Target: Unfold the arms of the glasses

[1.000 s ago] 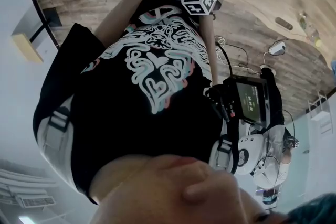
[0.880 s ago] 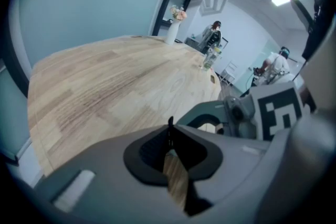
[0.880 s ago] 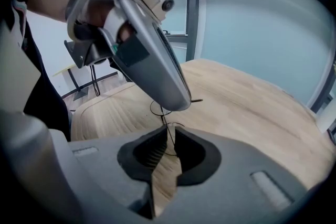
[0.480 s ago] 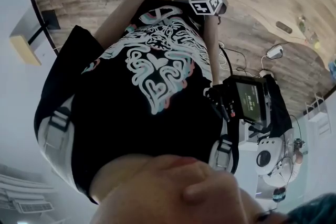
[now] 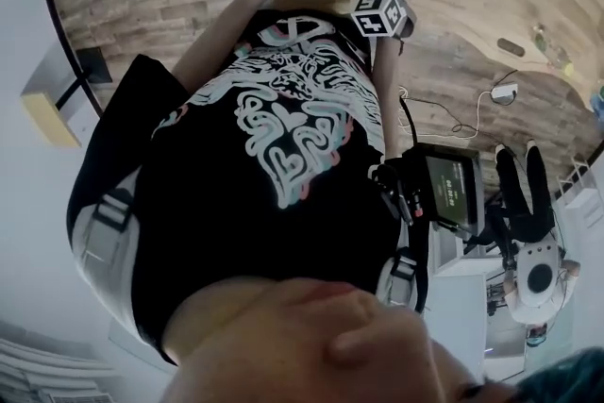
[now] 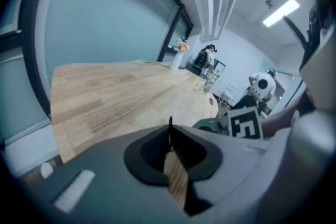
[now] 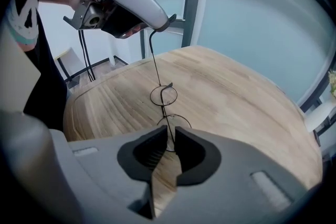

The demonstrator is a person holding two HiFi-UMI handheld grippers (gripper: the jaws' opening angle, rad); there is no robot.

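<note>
Left gripper view shows us the left tool (image 6: 169,136) pressed together on a thin dark wire. We take this for the end of one arm (image 6: 169,122) of the glasses, and its tip pokes up just above the pads at the centre of the frame. Beyond it lies the wooden counter (image 6: 115,97).

In the right gripper view the left tool (image 7: 160,22) sits at upper left. The arm hangs from it down to the round-lensed glasses (image 7: 164,95) at centre, which are held in the air above the counter. At lower centre the right tool (image 7: 169,136) pinches the frame's wire beside the nearer lens. Whether that wire is the other arm or the rim, we cannot tell.

We judge the glasses very light, springy and easily bent, with fragile lenses and thin hinges. So we would hold the wire only, never the glass, and swing each arm slowly about its hinge without twisting.
</note>
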